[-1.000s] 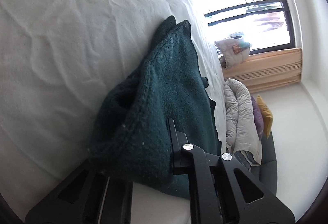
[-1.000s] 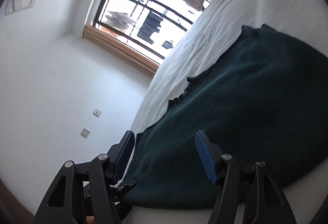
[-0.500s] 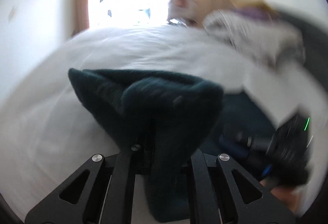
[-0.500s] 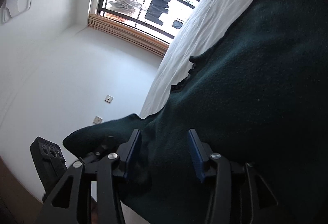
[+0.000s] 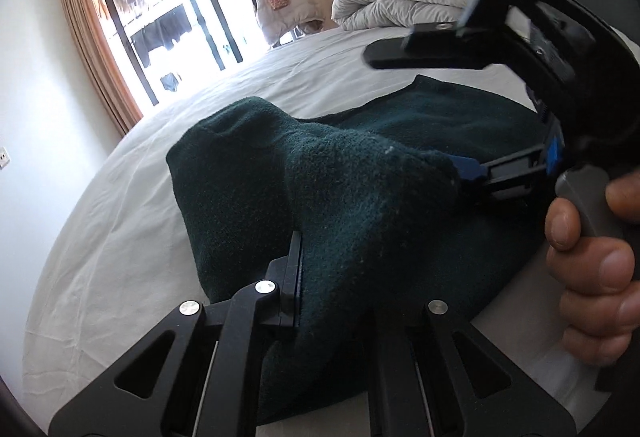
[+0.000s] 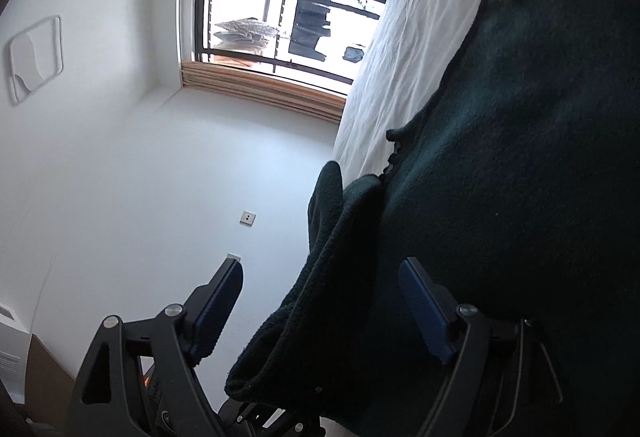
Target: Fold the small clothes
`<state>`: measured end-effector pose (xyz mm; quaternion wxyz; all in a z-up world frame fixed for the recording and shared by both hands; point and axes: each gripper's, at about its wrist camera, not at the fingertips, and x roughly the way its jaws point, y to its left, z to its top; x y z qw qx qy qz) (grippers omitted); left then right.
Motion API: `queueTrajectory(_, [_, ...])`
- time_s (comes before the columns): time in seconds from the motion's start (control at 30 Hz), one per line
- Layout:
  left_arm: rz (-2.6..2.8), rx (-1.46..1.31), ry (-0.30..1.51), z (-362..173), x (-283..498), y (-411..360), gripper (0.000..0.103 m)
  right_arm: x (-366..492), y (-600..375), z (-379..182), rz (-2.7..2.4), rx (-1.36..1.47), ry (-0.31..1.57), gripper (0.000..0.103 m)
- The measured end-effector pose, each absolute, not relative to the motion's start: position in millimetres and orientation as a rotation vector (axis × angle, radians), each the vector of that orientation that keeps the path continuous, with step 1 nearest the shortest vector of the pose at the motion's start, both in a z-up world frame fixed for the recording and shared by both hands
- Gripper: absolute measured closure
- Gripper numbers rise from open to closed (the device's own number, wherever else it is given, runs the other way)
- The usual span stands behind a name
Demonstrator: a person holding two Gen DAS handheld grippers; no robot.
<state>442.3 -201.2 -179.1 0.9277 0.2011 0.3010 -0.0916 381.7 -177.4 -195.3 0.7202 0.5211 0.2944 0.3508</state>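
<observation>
Your left gripper [image 5: 316, 277] is squeezed tight on a fold of the dark green fleece [image 5: 328, 197], lifting it off the white bed [image 5: 120, 221]. Your right gripper [image 6: 324, 301] has just been opening; its blue pads [image 6: 424, 311] stand wide, fleece hanging loose between them. The rest lies on the bed.
</observation>
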Motion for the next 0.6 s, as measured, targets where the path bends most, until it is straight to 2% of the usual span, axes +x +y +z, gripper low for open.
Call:
queueTrajectory(0.27, [-0.216, 0.534, 0.592, -187.7, 430.3, -196.3, 0.096, 419.3, -127.5, -180.6, 0.828, 1.003, 0.861, 0.023])
queueTrajectory(0.37, [-0.239, 0.544, 0.595, -190.2, 430.0, -190.9, 0.096, 444.6, -119.7, -177.5, 0.837, 0.98, 0.904, 0.028])
queueTrajectory(0.5, [-0.256, 0.519, 0.612, -189.7, 422.0, -172.5, 0.096, 474.1, -104.6, -172.6, 0.845, 0.933, 0.973, 0.041])
queueTrajectory(0.6, [-0.261, 0.503, 0.612, -188.0, 426.6, -170.0, 0.096, 484.3, -104.9, -161.3, 0.845, 0.956, 0.901, 0.048])
